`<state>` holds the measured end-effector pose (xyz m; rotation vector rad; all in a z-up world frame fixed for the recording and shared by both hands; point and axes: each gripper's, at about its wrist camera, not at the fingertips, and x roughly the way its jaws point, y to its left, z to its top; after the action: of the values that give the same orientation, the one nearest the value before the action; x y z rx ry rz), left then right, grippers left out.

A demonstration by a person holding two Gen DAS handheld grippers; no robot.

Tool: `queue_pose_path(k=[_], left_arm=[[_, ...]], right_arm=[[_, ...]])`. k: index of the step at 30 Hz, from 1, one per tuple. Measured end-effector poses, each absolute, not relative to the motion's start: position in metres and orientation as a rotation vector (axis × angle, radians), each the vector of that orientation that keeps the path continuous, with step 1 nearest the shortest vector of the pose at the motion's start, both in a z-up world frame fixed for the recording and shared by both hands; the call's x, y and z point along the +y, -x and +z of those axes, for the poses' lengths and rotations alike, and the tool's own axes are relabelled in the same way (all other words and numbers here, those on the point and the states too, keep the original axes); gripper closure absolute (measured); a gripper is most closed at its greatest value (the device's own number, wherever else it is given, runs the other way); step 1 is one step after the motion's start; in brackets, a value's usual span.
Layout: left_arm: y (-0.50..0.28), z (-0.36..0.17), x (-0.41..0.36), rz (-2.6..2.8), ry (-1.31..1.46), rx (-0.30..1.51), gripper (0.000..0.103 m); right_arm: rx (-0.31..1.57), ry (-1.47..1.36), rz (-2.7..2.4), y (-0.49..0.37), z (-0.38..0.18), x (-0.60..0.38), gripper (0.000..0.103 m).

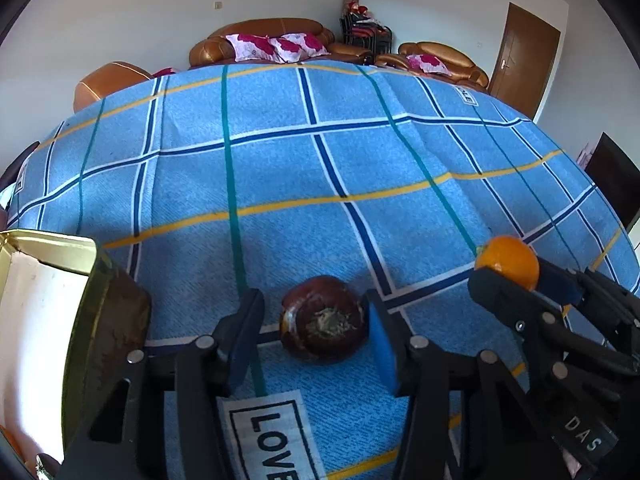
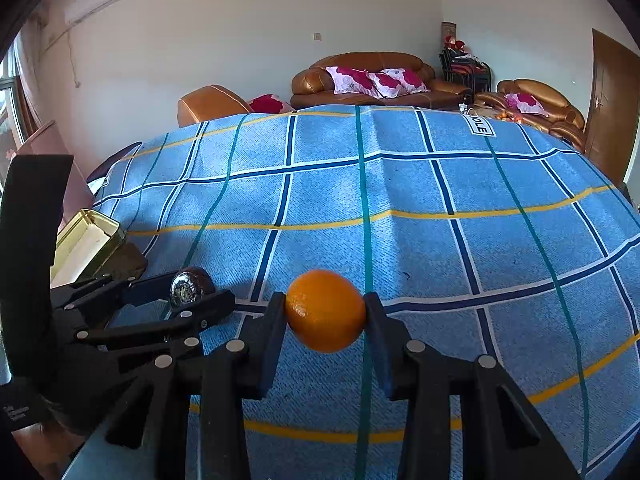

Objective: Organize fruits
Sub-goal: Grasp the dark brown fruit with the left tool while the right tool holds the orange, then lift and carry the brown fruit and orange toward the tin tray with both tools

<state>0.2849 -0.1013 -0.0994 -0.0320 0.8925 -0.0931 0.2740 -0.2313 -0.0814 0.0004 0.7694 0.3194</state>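
1. So, my right tongs [image 2: 325,314] pinch the orange [image 2: 325,311] on both sides; whether it is lifted off the blue checked cloth [image 2: 400,200] or only just above it, I cannot tell.
2. My left tongs [image 1: 316,334] are spread around the dark red fruit [image 1: 324,322], which lies on the cloth; the right finger looks close to touching, the left stands apart.
3. The gold tin [image 1: 52,312] sits to my left, near the dark fruit, its white inside showing no fruit where I can see.
4. I judge the sorting barely begun: both fruits have yet to reach the tin.
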Motion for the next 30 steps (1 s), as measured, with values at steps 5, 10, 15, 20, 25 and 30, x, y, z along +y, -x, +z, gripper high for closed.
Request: queue_pose_path(k=[5,10,15,20,25,30], left_arm=[[-0.284,-0.099,-0.099,-0.121,0.06,0.883,0.062],[-0.273,-0.095,-0.096,-0.153,0.075,0.867,0.062],[-0.259,-0.084,-0.098,-0.16,0.049,0.802,0.062],[-0.244,-0.073,-0.106,-0.145,-0.002,0.716,0.062],[-0.23,-0.063,-0.107,-0.131,-0.031,0.634,0.062],[-0.223,-0.058,-0.104,-0.128,-0.02,0.595,0.062]], right_arm=[[0.772,-0.004,0.308,-0.275,-0.082,-0.231,0.062],[0.736,-0.003,0.309,-0.268,-0.077,-0.233,0.062],[0.708,0.002,0.308,-0.264,-0.073,-0.233,0.062],[0.68,0.017,0.314,-0.26,-0.07,-0.231,0.062],[0.639,0.034,0.311,-0.254,-0.066,-0.23,0.062],[0.601,0.055,0.312,-0.248,-0.063,-0.227,0.062]])
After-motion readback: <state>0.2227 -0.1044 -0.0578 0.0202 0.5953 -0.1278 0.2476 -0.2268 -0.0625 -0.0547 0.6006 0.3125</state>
